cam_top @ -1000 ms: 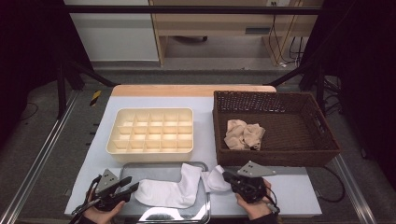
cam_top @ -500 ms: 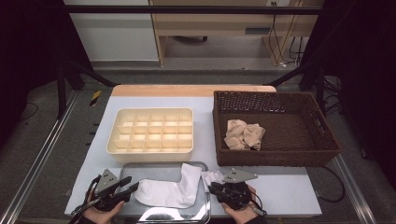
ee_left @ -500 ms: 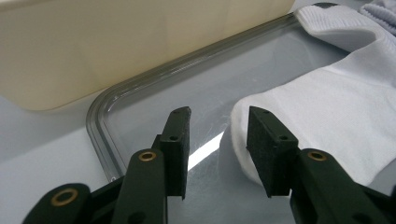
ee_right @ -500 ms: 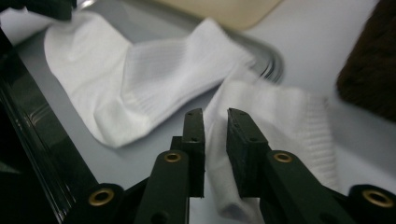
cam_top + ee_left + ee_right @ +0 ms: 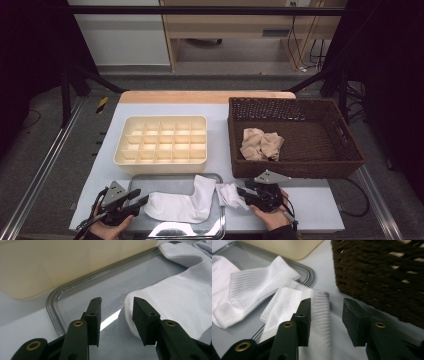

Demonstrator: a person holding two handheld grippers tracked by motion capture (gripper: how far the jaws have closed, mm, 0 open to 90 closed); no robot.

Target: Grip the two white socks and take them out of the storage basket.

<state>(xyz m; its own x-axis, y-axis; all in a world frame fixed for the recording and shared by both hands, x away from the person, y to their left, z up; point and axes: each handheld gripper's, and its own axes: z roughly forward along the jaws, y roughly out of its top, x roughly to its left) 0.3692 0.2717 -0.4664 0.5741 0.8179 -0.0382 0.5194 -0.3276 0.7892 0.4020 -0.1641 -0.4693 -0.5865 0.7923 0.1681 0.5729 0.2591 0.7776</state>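
Two white socks lie at the near edge of the worktop (image 5: pixel 310 210). One white sock (image 5: pixel 182 202) is spread flat in the shallow metal tray (image 5: pixel 172 179), its ribbed cuff pointing away toward the divided box. The second white sock (image 5: pixel 229 195) is crumpled and hangs over the tray's right rim, partly on the tray and partly on the worktop. Both are plain knit, ribbed at the cuff, and I can read no label or writing on them.

The left tongs (image 5: pixel 139 201) sit low over the tray's left end, jaws apart, with the toe end of the flat sock just in front of the right jaw; nothing is gripped. The right tongs (image 5: pixel 243 193) are at the crumpled sock, jaws spread, one jaw resting over its ribbed cuff and the other over bare worktop, holding nothing.

Behind the tray stands a cream compartment box (image 5: pixel 161 145), every cell empty. To its right a dark wicker basket (image 5: pixel 345 150) holds a bundle of beige socks (image 5: pixel 261 144).
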